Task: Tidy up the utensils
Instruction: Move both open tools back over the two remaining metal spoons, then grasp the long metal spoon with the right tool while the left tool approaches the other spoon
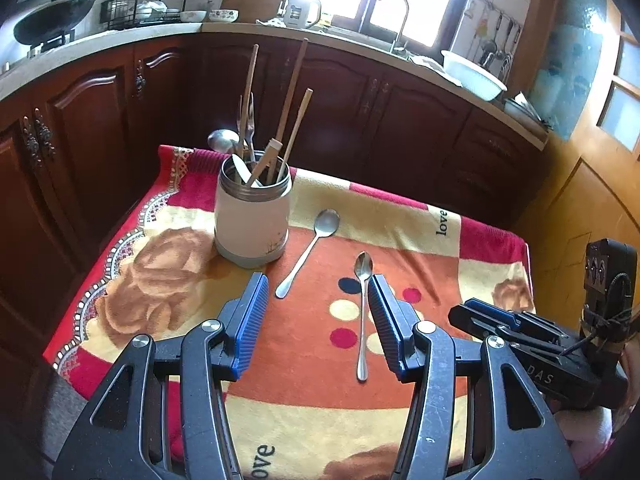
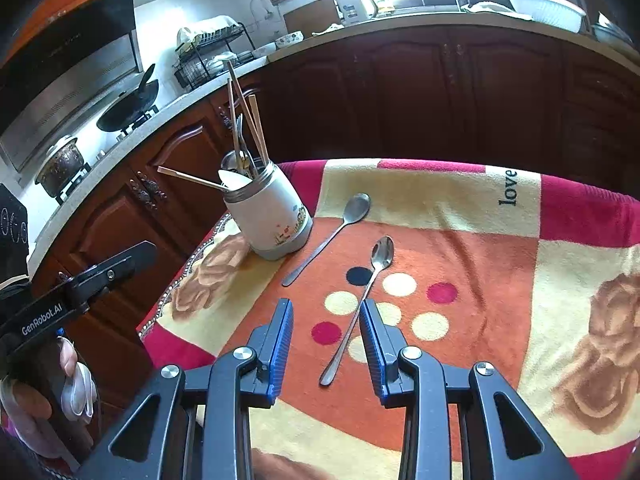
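A patterned blanket (image 1: 400,220) printed with "love" is spread over the table. Behind it, dark wooden cabinets (image 1: 360,104) are set under a pale countertop (image 1: 120,36). On that countertop, a black wok (image 1: 52,20) is seen at the left, a dish rack (image 1: 144,0) beside it, and a white basin (image 1: 474,74) at the right, past a curved tap (image 1: 396,16).

Place: a home kitchen.
Cabinets: dark wooden cabinets (image 1: 92,104) under a pale countertop (image 1: 120,38).
Cooking: wok (image 2: 130,106) on a gas stove, range hood (image 2: 68,80) above.
Washing: tap (image 1: 396,16) by the window, dish rack (image 1: 144,0).
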A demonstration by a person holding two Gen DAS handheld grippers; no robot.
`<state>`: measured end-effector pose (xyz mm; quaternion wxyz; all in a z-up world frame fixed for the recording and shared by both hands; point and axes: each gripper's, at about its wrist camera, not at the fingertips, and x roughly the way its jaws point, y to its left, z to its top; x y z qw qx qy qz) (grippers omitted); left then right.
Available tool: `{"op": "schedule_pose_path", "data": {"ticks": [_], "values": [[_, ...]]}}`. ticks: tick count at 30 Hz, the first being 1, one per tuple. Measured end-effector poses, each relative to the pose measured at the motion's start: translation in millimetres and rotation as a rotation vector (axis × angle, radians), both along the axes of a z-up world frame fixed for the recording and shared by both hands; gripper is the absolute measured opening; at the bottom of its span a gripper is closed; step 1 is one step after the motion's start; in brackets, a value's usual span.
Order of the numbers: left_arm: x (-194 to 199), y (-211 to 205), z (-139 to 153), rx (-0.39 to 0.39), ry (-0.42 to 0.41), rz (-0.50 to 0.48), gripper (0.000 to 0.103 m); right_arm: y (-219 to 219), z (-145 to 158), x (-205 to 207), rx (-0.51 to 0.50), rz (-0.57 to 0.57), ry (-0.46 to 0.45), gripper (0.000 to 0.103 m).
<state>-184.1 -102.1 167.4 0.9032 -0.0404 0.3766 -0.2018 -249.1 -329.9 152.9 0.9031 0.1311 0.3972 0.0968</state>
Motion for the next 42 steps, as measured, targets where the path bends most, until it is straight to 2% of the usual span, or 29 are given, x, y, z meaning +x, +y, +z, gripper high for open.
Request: {"op": "schedule_pose_path", "data": {"ticks": [8, 19, 24, 26, 28, 31, 38, 42], "values": [[13, 1, -23, 0.006, 0.062, 0.009, 0.051, 1, -30, 26, -0.016, -0.002, 0.062, 0.032], [35, 4, -57, 0.016, 0.144, 0.0, 0.051, -3, -98, 117, -0.054, -0.024, 0.178, 0.032], [46, 3, -73, 0.023, 0.183, 0.002, 0.051, -7, -115, 144, -0.077, -0.025, 0.177, 0.032], [49, 2, -78, 0.027, 0.193, 0.001, 0.051, -10, -119, 152, -0.071, -0.027, 0.176, 0.028], [52, 0, -82, 0.032, 0.202, -0.002, 0.051, -13, -121, 156, -0.06, -0.028, 0.159, 0.016], [57, -5, -87, 0.036, 0.215, -0.008, 0.051, -18, -122, 157, -0.042, -0.023, 0.152, 0.006], [61, -24, -97, 0.051, 0.238, -0.041, 0.051, -41, -115, 138, 0.009, -0.008, 0.116, 0.002], [60, -35, -100, 0.049, 0.245, -0.061, 0.051, -63, -109, 110, 0.04, -0.048, 0.146, 0.002]]}}
